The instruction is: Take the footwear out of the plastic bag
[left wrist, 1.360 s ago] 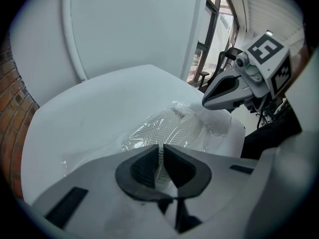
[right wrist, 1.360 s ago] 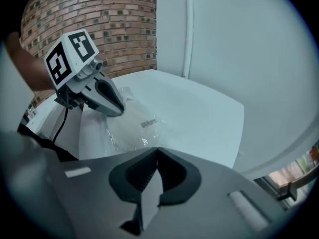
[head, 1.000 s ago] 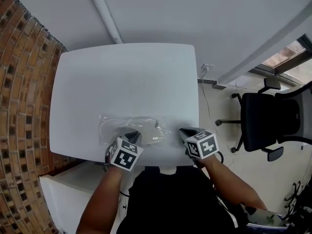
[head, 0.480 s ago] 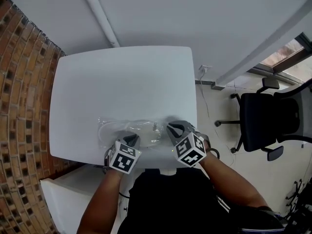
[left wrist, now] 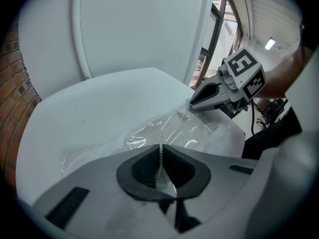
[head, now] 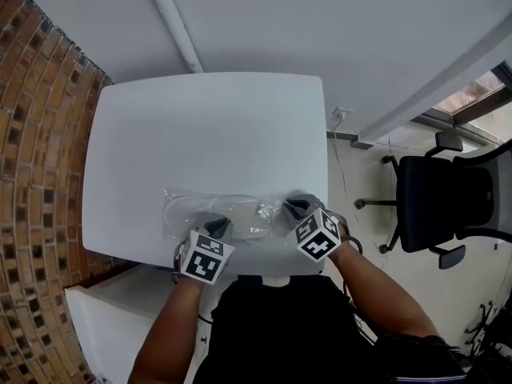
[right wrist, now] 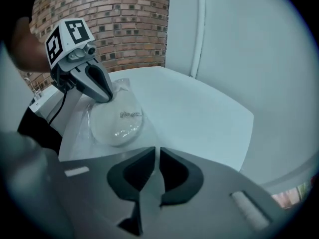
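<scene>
A clear plastic bag [head: 214,214] lies near the front edge of the white table [head: 200,126], with white footwear [head: 196,211] inside. Its chevron sole [left wrist: 169,129] shows through the film, and its rounded toe [right wrist: 115,119] points at the right gripper. My left gripper [head: 218,226] is shut on a thin fold of the bag's film [left wrist: 160,156]. The right gripper [head: 290,207] has its tips at the bag's right end [left wrist: 192,104]. Its jaws [right wrist: 157,158] stand a narrow slit apart, easing open, with nothing between them.
A brick wall [head: 36,174] runs along the table's left side. A black office chair [head: 436,198] stands on the floor to the right, with a cable beside the table. A white ledge [head: 104,318] sits below the table's front left corner.
The right gripper has moved left from the table's front right corner to the bag's right end. The left gripper has stayed where it was on the bag.
</scene>
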